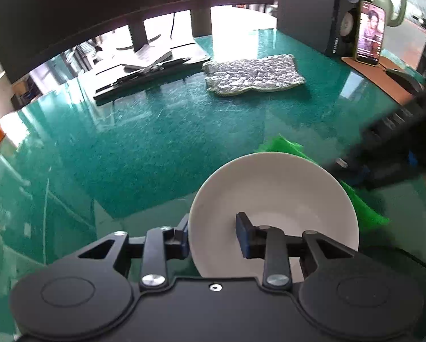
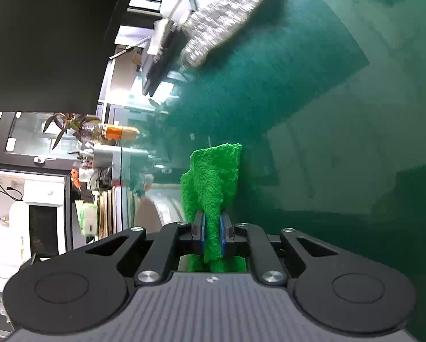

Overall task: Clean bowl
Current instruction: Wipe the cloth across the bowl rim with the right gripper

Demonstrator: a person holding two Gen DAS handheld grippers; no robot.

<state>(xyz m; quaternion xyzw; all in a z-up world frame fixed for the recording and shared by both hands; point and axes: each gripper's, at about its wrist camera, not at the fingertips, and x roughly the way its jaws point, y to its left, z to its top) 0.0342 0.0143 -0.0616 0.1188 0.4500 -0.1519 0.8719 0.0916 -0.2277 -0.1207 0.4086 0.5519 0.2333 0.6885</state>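
Note:
A white bowl (image 1: pixel 272 199) stands on the green glass table (image 1: pixel 156 148), close in front of my left gripper (image 1: pixel 213 235). Its near-left rim runs between the jaws: one finger is outside against the wall, the other finger (image 1: pixel 244 233) is inside, well apart from the wall. This gripper is open. In the right wrist view my right gripper (image 2: pixel 213 228) is shut on a bright green scouring cloth (image 2: pixel 213 179) that sticks up past its tips. From the left wrist view that gripper (image 1: pixel 383 156) is a dark blur right of the bowl, with the green cloth (image 1: pixel 368 213) behind the rim.
A grey patterned mat (image 1: pixel 254 74) lies farther back on the table. A black keyboard and monitor stand (image 1: pixel 150 68) are at the back left. A phone (image 1: pixel 369 32), a speaker (image 1: pixel 345 14) and a mouse (image 1: pixel 403 78) are at the back right.

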